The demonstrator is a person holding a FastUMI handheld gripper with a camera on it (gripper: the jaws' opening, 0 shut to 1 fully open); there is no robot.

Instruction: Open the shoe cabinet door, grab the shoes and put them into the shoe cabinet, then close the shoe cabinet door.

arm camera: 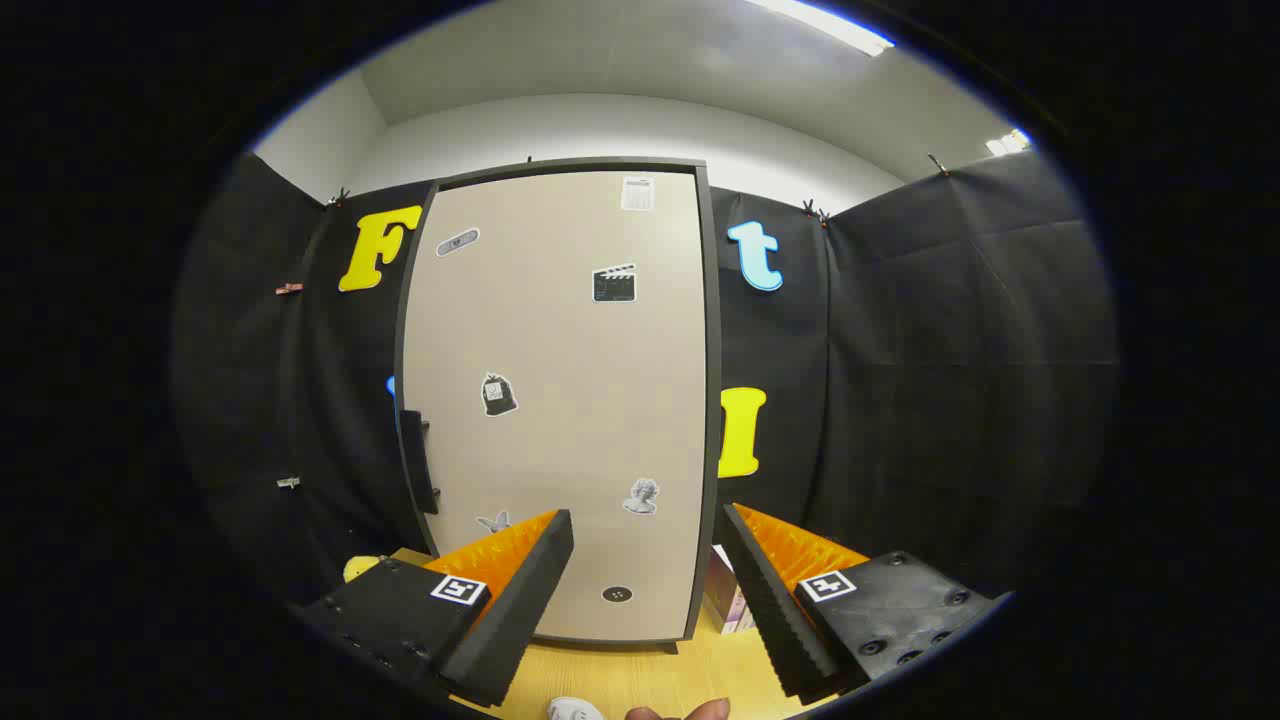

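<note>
Straight ahead of the gripper [648, 530], beyond its two fingers, stood the shoe cabinet [556, 400] on the pale wooden bench [650, 675]. Its door was shut: a tall beige panel in a dark frame, upright, facing the gripper squarely. A dark bar handle [418, 460] ran vertically along the door's left edge, about level with the fingertips and off to the left of the left finger. Several small stickers [614, 284] were scattered over the door face, one near the top, others lower down, and one small round dark mark sat low on the panel between the fingers.

The gripper was spread wide, its fingers well apart and holding nothing, with the lower part of the door showing in the gap between them.

Just beside the cabinet's lower right corner, behind the right finger, a small pinkish box [728, 598] stood on the bench. Close under the gripper, a white shoe [574, 710] peeked in, partly cut off, with a person's fingertips [690, 712] just beside it.
</note>
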